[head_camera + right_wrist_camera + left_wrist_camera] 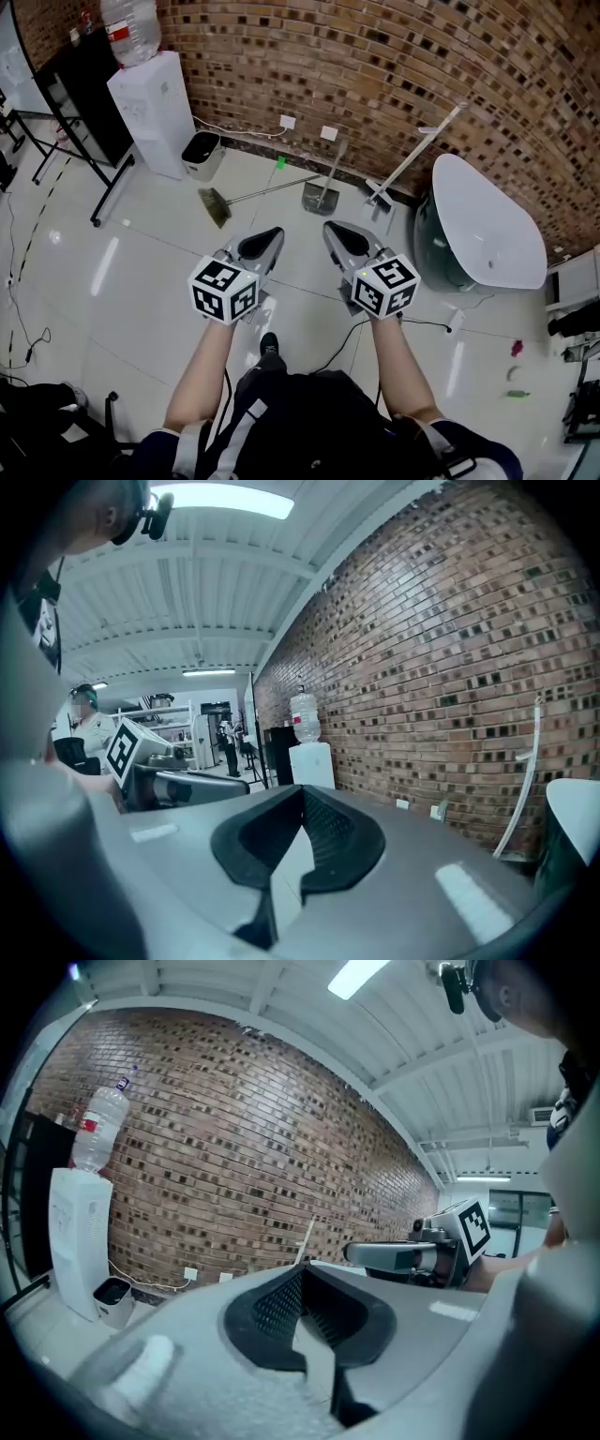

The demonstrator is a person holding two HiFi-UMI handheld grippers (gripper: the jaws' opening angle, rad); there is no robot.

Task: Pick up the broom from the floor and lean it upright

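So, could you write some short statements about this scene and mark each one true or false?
The broom lies flat on the floor. True.
The left gripper holds the broom. False: it is shut, empty, away from the broom.
The water dispenser stands by the brick wall. True.
The right gripper is wide open. False: it is shut on nothing.
The white tub is left of the broom. False: it is to the right.

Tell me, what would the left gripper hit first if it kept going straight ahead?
Probably the brick wall: the left gripper points almost level, so it likely passes above the broom lying on the floor.
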